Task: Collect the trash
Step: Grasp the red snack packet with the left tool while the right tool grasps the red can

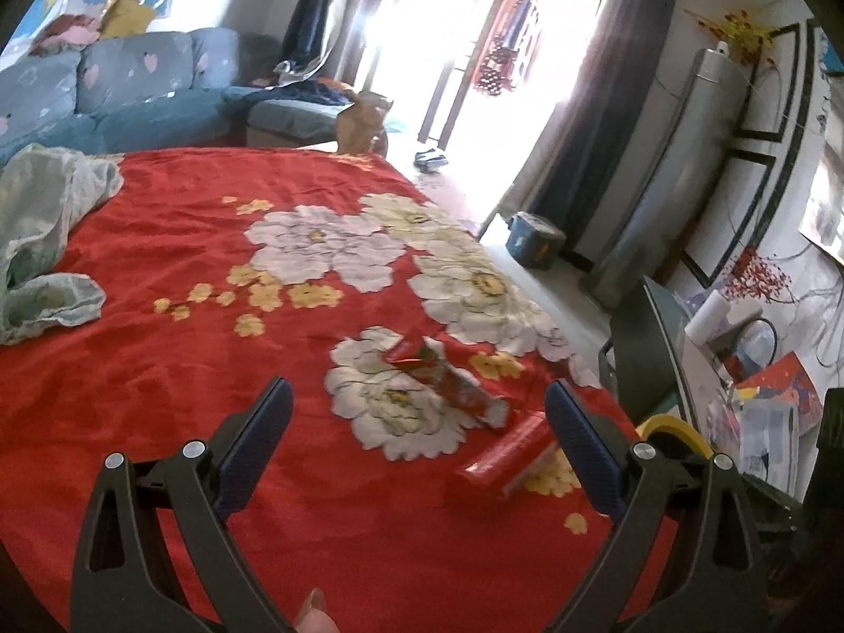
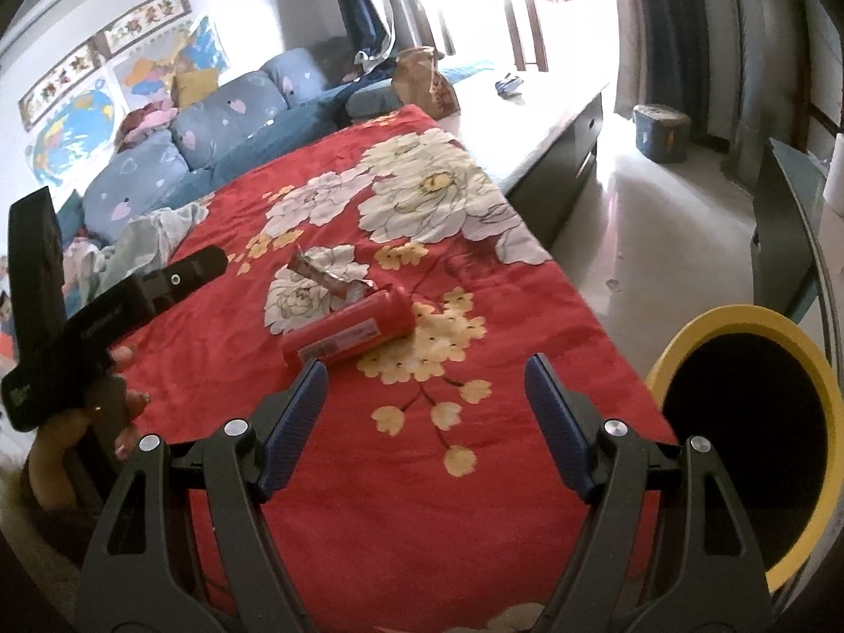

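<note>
A red cylindrical can lies on its side on the red flowered bedspread. A crumpled red snack wrapper lies just beyond it. My left gripper is open and empty, with the can near its right finger. My right gripper is open and empty, just short of the can. The left gripper's body shows at the left of the right wrist view. A yellow-rimmed bin with a dark inside stands at the bed's right edge.
A pale green cloth lies on the bed's far left. A blue sofa stands behind. A brown paper bag sits on a low platform. A blue bucket stands on the floor. A cluttered table is at the right.
</note>
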`<state>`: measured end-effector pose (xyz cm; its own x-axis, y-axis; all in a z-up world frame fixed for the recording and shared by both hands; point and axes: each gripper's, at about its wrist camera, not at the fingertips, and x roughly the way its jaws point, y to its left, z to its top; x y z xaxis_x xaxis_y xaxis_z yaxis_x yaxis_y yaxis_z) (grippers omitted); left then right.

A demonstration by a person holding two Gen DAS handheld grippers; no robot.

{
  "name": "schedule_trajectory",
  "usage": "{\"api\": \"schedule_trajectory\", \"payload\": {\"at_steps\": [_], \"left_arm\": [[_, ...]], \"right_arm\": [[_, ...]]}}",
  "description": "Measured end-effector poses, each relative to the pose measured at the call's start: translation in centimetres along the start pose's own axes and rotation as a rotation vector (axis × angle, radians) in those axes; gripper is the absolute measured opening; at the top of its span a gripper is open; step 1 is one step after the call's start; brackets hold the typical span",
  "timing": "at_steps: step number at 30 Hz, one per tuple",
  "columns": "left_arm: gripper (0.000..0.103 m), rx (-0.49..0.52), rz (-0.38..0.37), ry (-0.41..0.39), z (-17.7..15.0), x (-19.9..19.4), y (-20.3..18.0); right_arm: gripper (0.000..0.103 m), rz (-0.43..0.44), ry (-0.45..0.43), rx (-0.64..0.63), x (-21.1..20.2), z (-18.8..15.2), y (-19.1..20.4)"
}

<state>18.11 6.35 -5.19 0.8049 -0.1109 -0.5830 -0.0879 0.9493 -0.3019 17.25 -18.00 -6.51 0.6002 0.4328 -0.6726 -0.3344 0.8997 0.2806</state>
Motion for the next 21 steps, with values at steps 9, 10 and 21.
{"api": "schedule_trajectory", "payload": {"at_steps": [9, 10, 21], "left_arm": [[0.083, -0.072, -0.031, 0.067, 0.4, 1.7, 2.7], [0.08, -0.074, -0.036, 0.075, 0.4, 2.0, 2.7], [0.06, -0.141, -0.154, 0.193, 0.5, 6.4, 3.2]], "right_arm": [[0.069, 0.027, 0.051, 0.044, 3.5, 0.7, 1.4], [0.069, 0.037, 0.061, 0.056, 4.1, 0.8, 1.5], [0.066, 0.108, 0.167, 0.193, 9.3, 1.8, 1.3]]}}
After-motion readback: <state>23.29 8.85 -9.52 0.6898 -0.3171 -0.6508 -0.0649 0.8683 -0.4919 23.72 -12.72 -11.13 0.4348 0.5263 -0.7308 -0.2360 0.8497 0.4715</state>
